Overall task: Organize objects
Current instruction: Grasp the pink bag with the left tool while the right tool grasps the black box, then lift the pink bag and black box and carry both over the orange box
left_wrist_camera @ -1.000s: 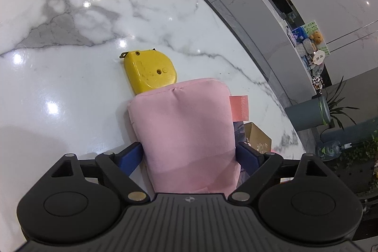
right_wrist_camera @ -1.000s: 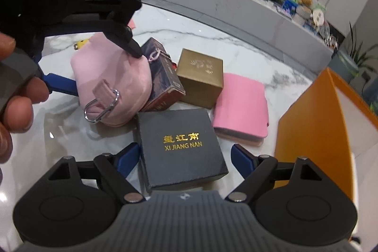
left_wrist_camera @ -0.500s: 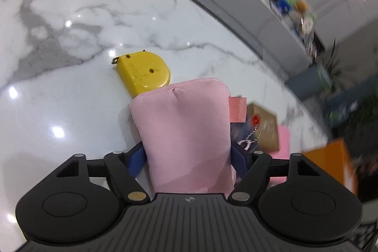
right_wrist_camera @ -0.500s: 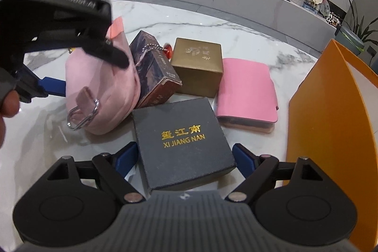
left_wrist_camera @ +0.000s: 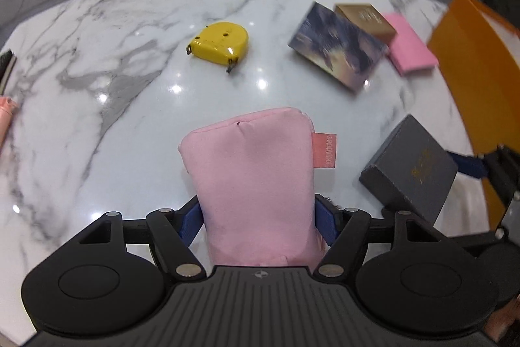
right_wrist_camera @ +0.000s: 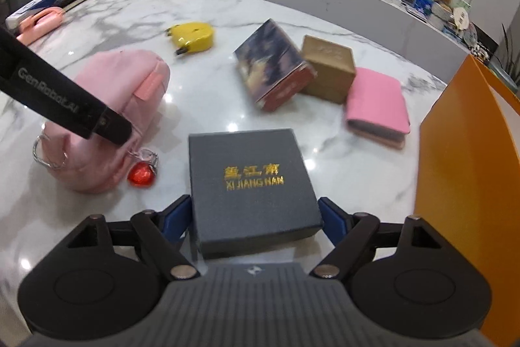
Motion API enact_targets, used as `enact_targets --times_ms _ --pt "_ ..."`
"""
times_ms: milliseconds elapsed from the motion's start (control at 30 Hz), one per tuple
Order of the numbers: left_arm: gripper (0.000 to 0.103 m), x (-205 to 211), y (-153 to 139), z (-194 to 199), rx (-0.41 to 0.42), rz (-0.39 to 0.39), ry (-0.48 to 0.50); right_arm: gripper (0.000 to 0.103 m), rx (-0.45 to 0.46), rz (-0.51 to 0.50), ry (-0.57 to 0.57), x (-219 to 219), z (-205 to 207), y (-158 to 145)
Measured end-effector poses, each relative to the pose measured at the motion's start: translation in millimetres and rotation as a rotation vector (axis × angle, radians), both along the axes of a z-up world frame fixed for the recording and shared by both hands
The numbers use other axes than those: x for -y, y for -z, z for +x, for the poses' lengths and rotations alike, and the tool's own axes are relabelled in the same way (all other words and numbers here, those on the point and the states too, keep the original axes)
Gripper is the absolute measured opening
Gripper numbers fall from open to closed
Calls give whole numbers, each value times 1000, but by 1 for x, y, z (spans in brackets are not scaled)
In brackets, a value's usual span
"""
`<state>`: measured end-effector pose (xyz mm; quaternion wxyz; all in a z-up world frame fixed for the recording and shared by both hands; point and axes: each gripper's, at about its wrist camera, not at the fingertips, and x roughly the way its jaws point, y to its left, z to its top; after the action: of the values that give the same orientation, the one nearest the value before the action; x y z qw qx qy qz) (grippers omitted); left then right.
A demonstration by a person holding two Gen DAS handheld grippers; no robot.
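Note:
A soft pink pouch (left_wrist_camera: 253, 178) sits between the blue pads of my left gripper (left_wrist_camera: 258, 213), whose jaws are closing and pressing its sides. In the right wrist view the pouch (right_wrist_camera: 123, 77) hangs off to the left, with a metal ring (right_wrist_camera: 48, 152) and a red charm (right_wrist_camera: 141, 176) dangling from it. My right gripper (right_wrist_camera: 255, 213) is closing on a dark grey box with gold lettering (right_wrist_camera: 250, 181), and both pads touch its sides. From the left wrist view the box (left_wrist_camera: 412, 171) looks tilted over the marble table (left_wrist_camera: 97, 60).
A yellow tape measure (right_wrist_camera: 193, 36) lies at mid table. A dark patterned box (right_wrist_camera: 269, 67), a gold box (right_wrist_camera: 328, 67) and a pink wallet (right_wrist_camera: 377, 100) sit in a row. An orange container (right_wrist_camera: 464, 168) stands at the right. Pink items (right_wrist_camera: 39, 21) lie far left.
My left gripper has closed on the pouch, rolled and carried it leftward, away from the boxes. My right gripper's jaws have come in against the grey box.

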<state>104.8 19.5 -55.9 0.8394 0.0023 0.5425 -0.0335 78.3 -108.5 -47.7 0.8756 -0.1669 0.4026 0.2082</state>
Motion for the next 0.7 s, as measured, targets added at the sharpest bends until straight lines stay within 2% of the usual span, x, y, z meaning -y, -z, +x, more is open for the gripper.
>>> enact_targets --times_ms 100,167,267,400,533,700 --pt "84 7 0 -7 22 35 26 82 -4 40 -6 7 -9 2" --pt "90 8 1 -11 47 48 24 82 10 50 -10 8 -11 3" --pt "92 4 2 -20 86 24 -7 82 17 91 -1 10 -9 6" --pt "93 -1 5 -28 121 -7 -54 83 25 145 14 12 -4 11" --pt "94 2 9 -32 163 2 -66 84 39 168 29 11 2 12" --pt "95 5 9 -35 166 14 -79 84 63 189 26 14 0 15"
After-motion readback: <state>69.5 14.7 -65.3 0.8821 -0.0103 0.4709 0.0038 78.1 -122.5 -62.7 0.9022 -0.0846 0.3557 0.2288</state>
